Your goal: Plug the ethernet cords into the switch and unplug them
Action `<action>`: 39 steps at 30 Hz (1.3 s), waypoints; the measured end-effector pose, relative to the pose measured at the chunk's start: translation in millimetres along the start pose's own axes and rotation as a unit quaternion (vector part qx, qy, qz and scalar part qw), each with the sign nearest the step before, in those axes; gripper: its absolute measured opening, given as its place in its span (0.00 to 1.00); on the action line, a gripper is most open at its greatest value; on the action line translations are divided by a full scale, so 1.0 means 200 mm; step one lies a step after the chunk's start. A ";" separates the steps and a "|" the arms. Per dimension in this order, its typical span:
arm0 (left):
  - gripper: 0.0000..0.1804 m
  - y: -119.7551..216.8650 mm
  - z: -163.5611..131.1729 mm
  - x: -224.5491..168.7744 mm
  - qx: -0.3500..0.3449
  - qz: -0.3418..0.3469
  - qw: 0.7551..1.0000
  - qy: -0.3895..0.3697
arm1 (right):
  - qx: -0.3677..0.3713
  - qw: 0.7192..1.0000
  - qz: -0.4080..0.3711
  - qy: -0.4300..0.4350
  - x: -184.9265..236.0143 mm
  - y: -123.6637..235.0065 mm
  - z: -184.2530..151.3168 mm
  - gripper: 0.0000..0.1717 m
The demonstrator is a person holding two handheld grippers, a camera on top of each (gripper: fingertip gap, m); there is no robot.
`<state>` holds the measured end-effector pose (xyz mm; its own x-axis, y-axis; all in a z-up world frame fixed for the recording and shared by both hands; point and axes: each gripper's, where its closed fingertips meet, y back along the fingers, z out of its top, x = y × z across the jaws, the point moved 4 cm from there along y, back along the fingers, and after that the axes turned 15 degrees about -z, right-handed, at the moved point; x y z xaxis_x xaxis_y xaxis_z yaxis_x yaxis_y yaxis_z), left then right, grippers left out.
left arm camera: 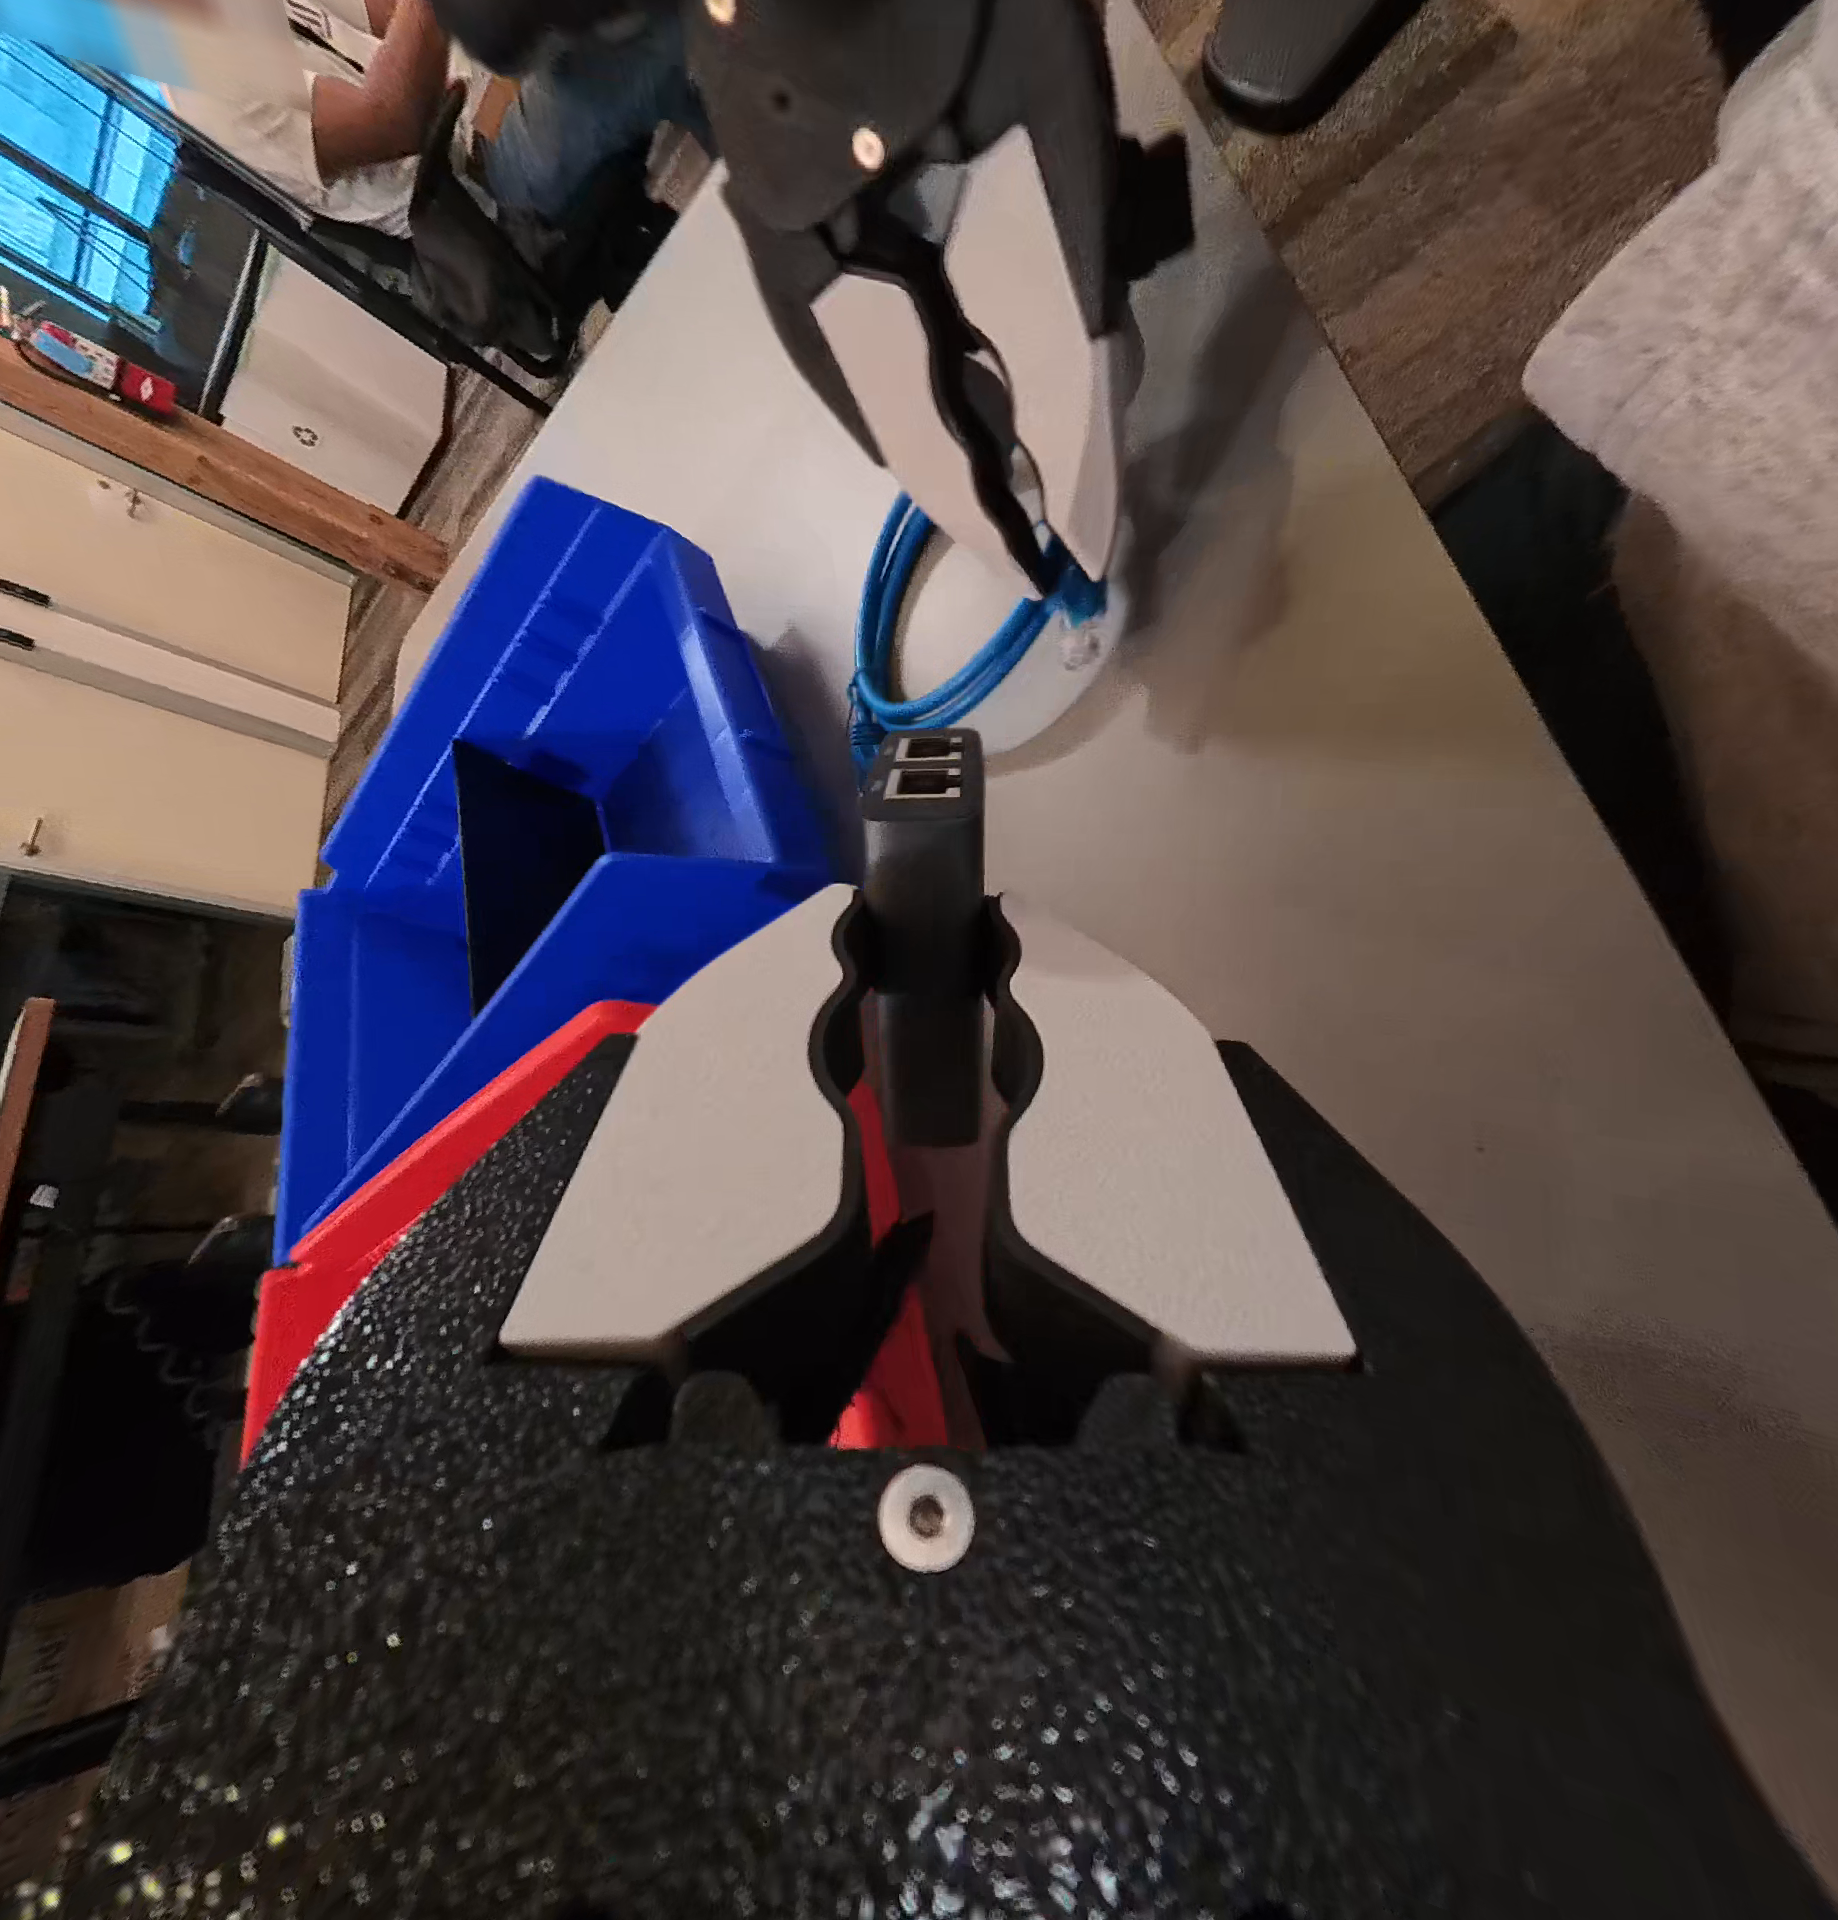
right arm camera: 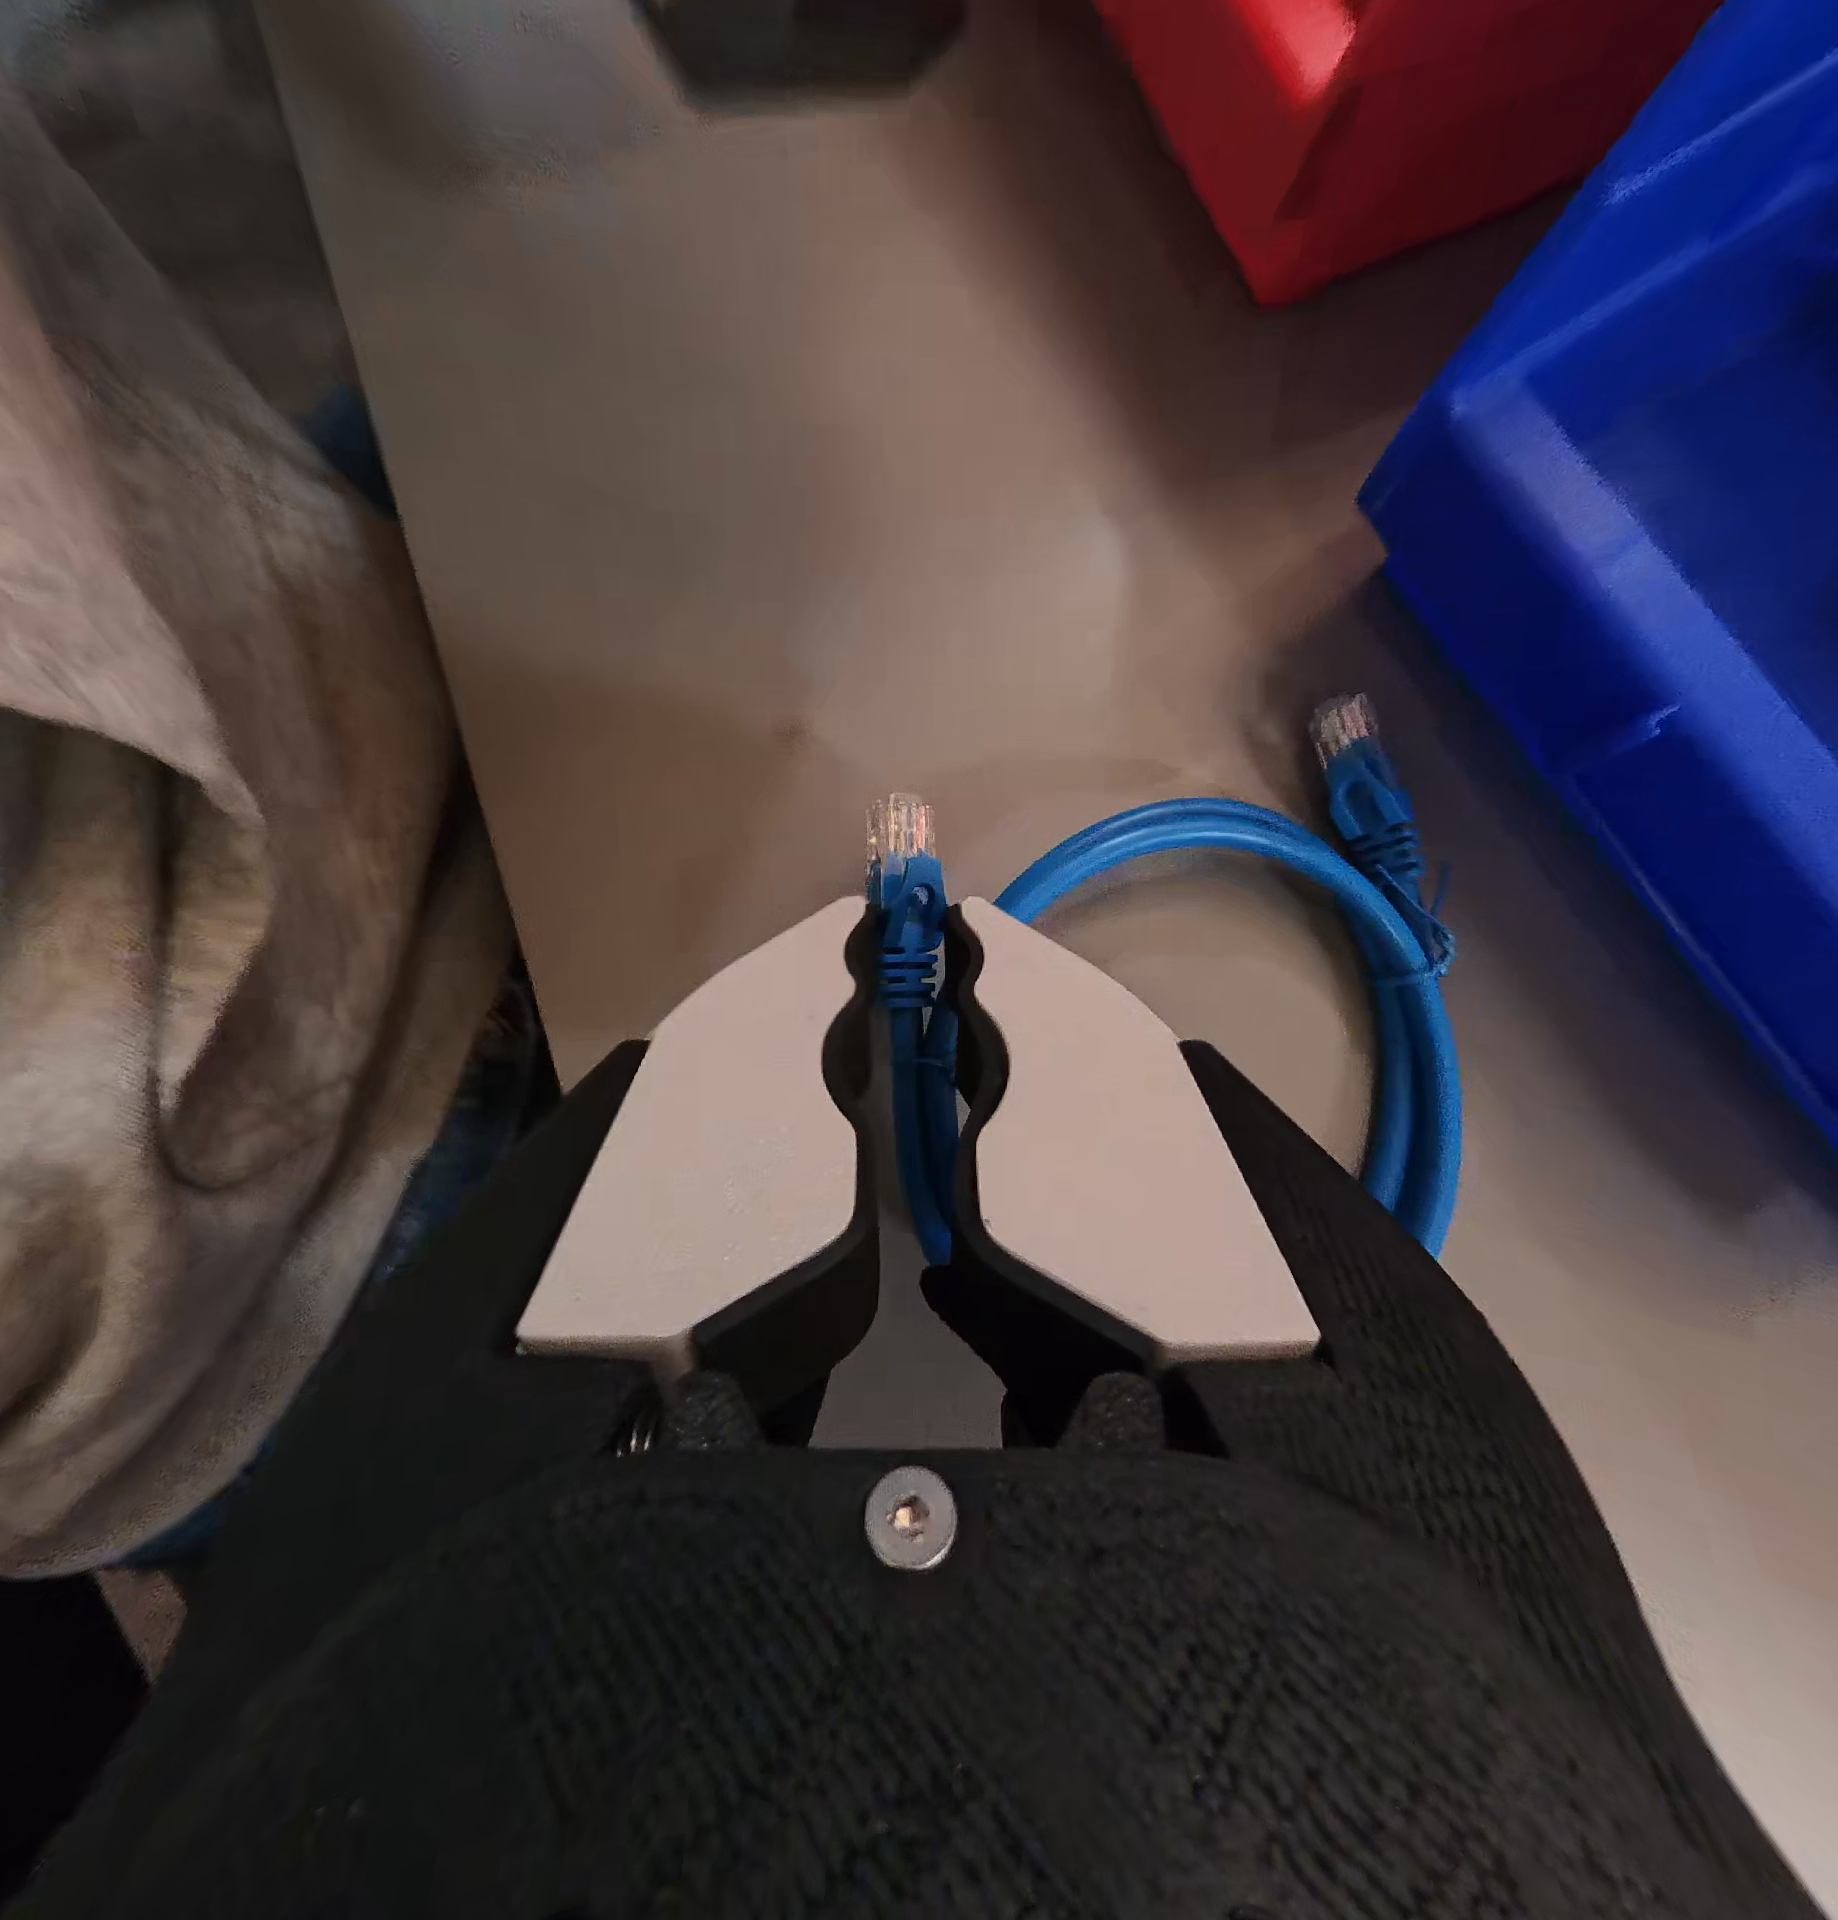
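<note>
Two grippers are in view, each closed on an item. Left gripper (left arm camera: 923, 940): pads pressed on both sides of a black switch (left arm camera: 923, 862), which stands out forward past the fingertips; two open ports (left arm camera: 925, 764) face away from the camera, both unoccupied. Right gripper (right arm camera: 913, 935): clamped on the boot of a blue ethernet cord (right arm camera: 1408, 1039) just behind its clear plug (right arm camera: 899, 831), which projects past the fingertips. Left wrist view confirms this, showing the same gripper (left arm camera: 1060, 577) tip-down at the table with blue cord between its fingers. Remainder of the cord lies looped on the white table (right arm camera: 738, 468), bound with a tie; its second plug (right arm camera: 1346, 727) rests free on the surface, just beside a blue bin (right arm camera: 1673, 520). Red bin (right arm camera: 1414, 135) sits next to the blue one. Switch and held plug are apart; cord not inserted. A grey sleeve (right arm camera: 115, 831) fills the left of the right wrist view
</note>
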<state>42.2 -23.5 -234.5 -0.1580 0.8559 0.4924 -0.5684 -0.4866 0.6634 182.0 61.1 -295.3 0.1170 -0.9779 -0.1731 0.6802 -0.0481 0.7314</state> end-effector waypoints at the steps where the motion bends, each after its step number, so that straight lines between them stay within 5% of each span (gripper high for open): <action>1: 0.11 -0.03 -0.01 -0.01 0.006 0.004 1.000 -0.004 | -0.014 1.000 0.011 -0.017 0.00 0.01 0.02 0.06; 7: 0.11 -0.11 -0.03 0.01 0.023 0.047 0.998 -0.026 | -0.087 0.990 0.053 -0.094 -0.05 0.11 0.19 0.06; 19: 0.11 -0.14 -0.07 0.05 0.068 0.111 0.991 -0.015 | -0.097 0.993 -0.038 -0.055 -0.04 0.09 0.29 0.00; 24: 0.11 -0.15 -0.11 0.00 0.085 0.098 0.992 -0.014 | -0.077 0.997 -0.027 0.003 0.06 0.00 0.23 0.00; 29: 0.11 -0.13 -0.13 -0.05 0.096 0.095 0.991 -0.013 | -0.025 0.997 -0.022 0.076 0.21 -0.13 0.18 0.15; 39: 0.11 -0.07 -0.22 -0.12 0.122 0.106 0.987 0.013 | 0.031 0.995 -0.005 0.098 0.22 -0.22 0.17 0.12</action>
<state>18.6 -29.8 -280.6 -0.2749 0.7332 0.6220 -0.3092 -0.6800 0.6648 131.8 13.6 -312.4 0.2532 -0.9196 -0.3004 0.6373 -0.0751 0.7670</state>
